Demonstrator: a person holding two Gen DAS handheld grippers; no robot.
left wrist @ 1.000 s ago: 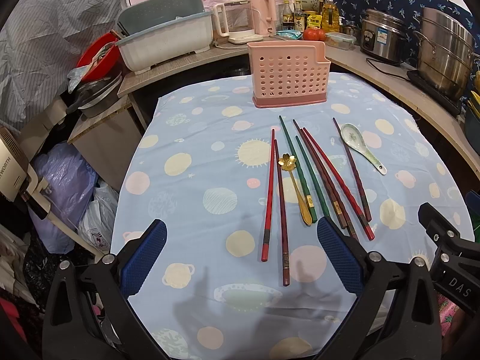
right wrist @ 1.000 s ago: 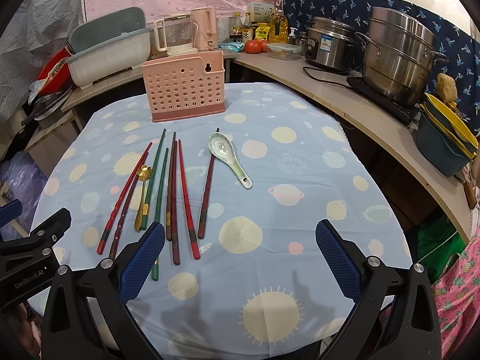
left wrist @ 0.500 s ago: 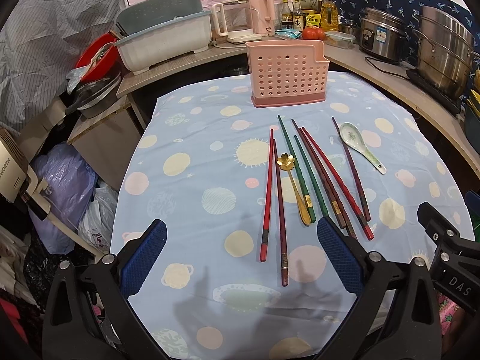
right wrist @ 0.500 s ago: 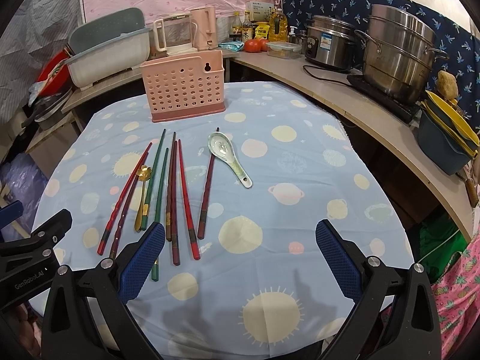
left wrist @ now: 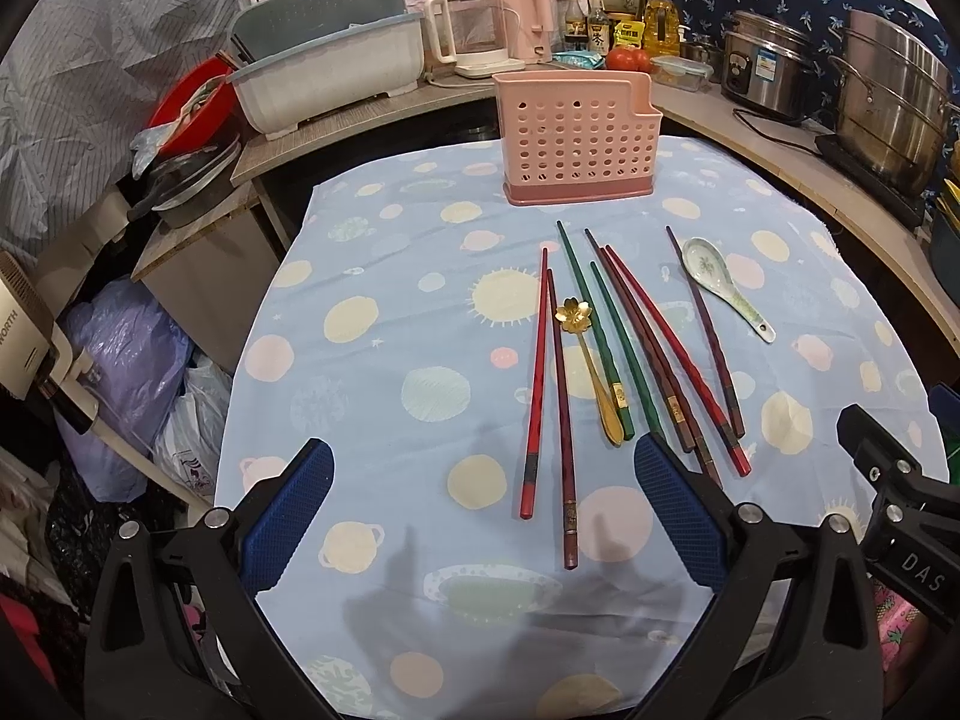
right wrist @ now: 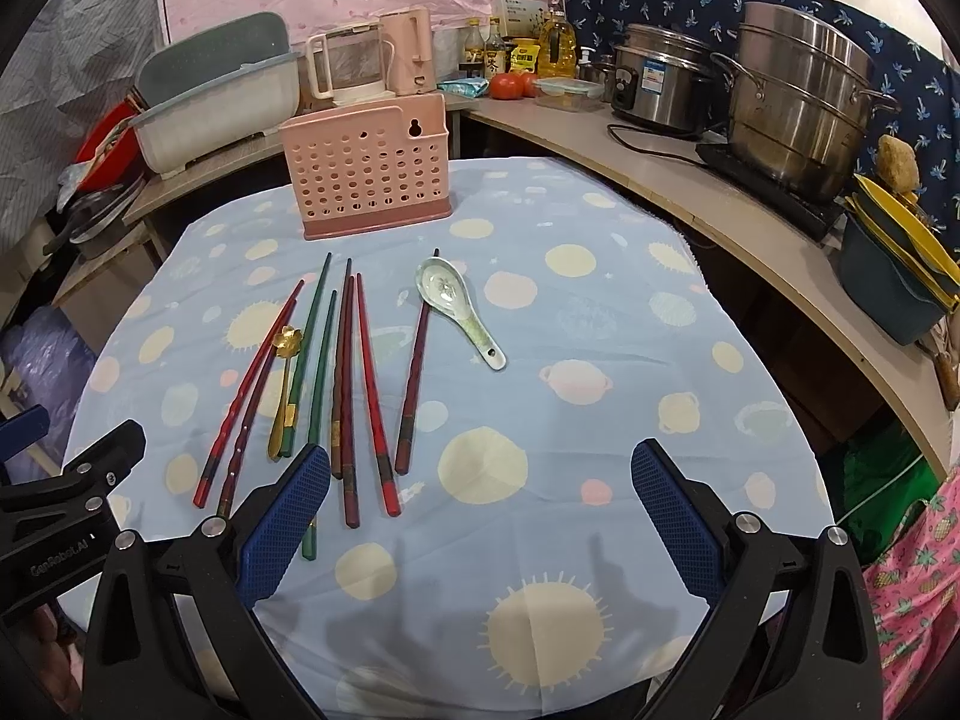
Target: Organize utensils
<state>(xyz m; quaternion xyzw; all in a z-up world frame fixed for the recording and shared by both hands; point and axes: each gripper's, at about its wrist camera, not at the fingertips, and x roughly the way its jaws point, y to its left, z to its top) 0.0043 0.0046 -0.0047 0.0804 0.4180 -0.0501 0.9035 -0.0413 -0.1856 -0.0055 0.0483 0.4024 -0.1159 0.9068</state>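
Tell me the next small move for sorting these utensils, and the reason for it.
Probably lower the left gripper onto the two leftmost chopsticks and close on them. Both grippers hang open and empty, the right gripper included. Every utensil lies flat on the tablecloth, and nothing shows above the pink holder. That pair lies nearest, directly ahead between the left fingers.

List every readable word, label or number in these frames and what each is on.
"DAS": right hand-held gripper body.
"GenRobot.AI": left hand-held gripper body.
"WORTH", cut off: white appliance.
"茶": bottle label.
Rice cooker sticker and box print: too small to read.
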